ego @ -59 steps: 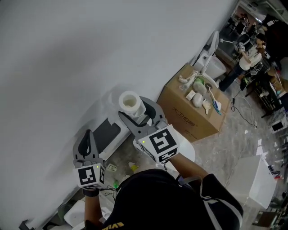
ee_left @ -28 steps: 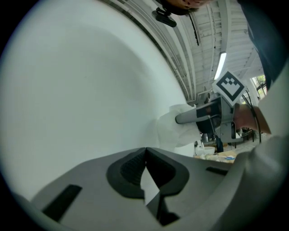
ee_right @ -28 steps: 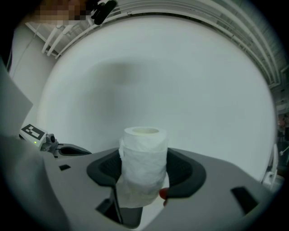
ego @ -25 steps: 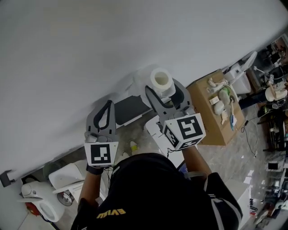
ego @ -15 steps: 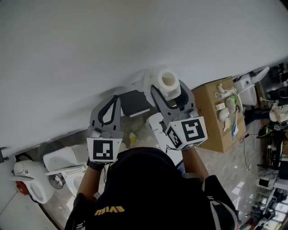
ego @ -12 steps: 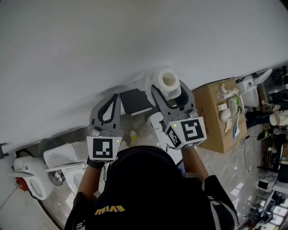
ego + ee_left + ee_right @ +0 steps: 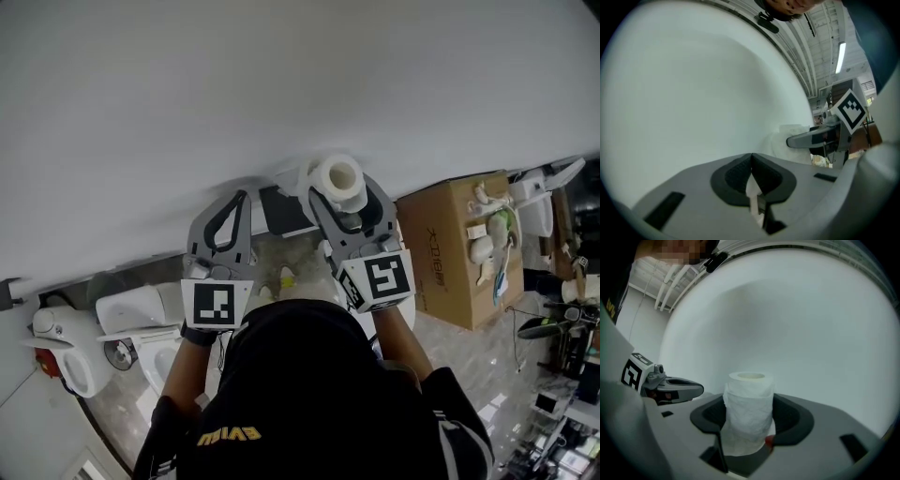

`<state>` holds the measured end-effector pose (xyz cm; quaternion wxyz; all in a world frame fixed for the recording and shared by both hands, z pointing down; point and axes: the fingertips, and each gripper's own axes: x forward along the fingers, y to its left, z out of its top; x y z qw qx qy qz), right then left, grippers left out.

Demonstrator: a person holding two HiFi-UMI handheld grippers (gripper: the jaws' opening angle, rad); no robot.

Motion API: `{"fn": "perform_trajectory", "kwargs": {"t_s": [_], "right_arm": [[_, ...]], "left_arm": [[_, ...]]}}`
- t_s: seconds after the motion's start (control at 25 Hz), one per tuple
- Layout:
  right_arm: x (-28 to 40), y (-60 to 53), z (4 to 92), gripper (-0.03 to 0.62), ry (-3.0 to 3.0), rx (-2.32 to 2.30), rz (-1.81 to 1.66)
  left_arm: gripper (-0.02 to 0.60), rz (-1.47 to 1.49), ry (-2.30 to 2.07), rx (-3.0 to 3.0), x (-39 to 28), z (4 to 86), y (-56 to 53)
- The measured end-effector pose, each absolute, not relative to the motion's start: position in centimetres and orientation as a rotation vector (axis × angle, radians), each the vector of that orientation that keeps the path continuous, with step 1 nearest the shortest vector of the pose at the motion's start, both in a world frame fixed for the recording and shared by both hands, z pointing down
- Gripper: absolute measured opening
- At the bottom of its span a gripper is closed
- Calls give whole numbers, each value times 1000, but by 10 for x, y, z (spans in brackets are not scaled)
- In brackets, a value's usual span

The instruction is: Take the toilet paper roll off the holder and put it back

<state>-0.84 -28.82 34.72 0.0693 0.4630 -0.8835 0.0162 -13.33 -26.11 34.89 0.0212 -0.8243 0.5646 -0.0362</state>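
The right gripper grips the toilet paper roll between its fingers. The two dark pads press on the sides of the roll. The roll stands upright, with the open end of its core on top. In the head view the roll is held close in front of the white wall. Below it there is a dark flat part, and I cannot tell what it is. The left gripper has its fingers closed on each other. It is beside the right gripper, apart from the roll, and it also points to the wall. On the floor at the right stands a cardboard box with small things on top. At the left are white toilets.
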Motion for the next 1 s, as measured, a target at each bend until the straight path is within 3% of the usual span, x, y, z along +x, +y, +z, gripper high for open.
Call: {"fn": "perform_trajectory", "kwargs": {"t_s": [1.0], "right_arm": [[-26, -291, 419, 268, -2614, 1299, 63]], "left_arm": [[11, -114, 1838, -2607, -134, 375, -262]]}}
